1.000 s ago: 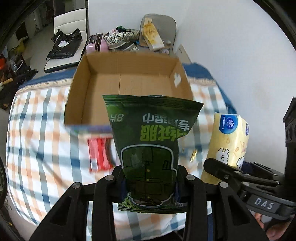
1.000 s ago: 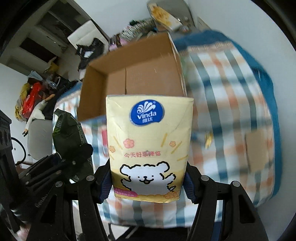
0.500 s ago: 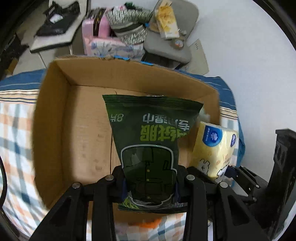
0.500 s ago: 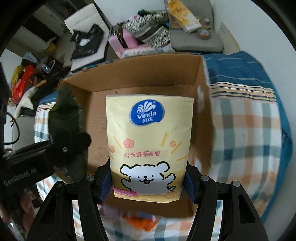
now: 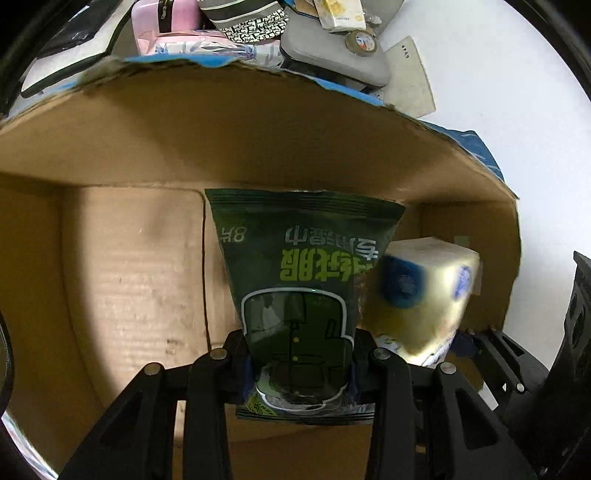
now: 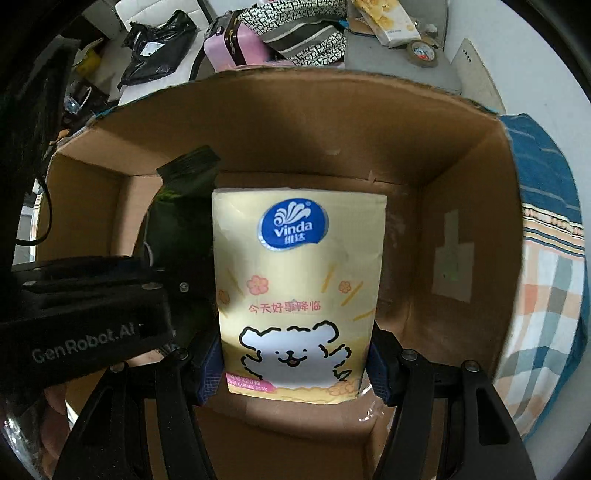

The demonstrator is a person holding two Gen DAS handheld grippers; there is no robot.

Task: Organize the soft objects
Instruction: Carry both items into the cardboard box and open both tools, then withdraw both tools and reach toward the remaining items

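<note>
Tissue pack and wet-wipe pouch hang side by side inside the cardboard box, each in our grip. Nearest the lens in the right wrist view, our right gripper is clenched on the lower end of the yellow pack, its blue-padded fingers pressing both sides just below the cartoon dog. In the left wrist view, our left gripper is clamped on the bottom end of the dark green pouch, whose lettering reads upside down to the camera. The two items sit close together, the pouch to the left of the pack as the right camera sees it; we cannot tell whether they touch, or whether either rests on the box floor. The pack looks blurred in the left view, near the box's right wall. Around them rise the brown walls of the box, its bare corrugated floor lit on the left. Beyond its right wall lies a checked bed cover. Past the far wall we see a pink case, a patterned bag, a grey seat with a roll of tape, and a white wall.
</note>
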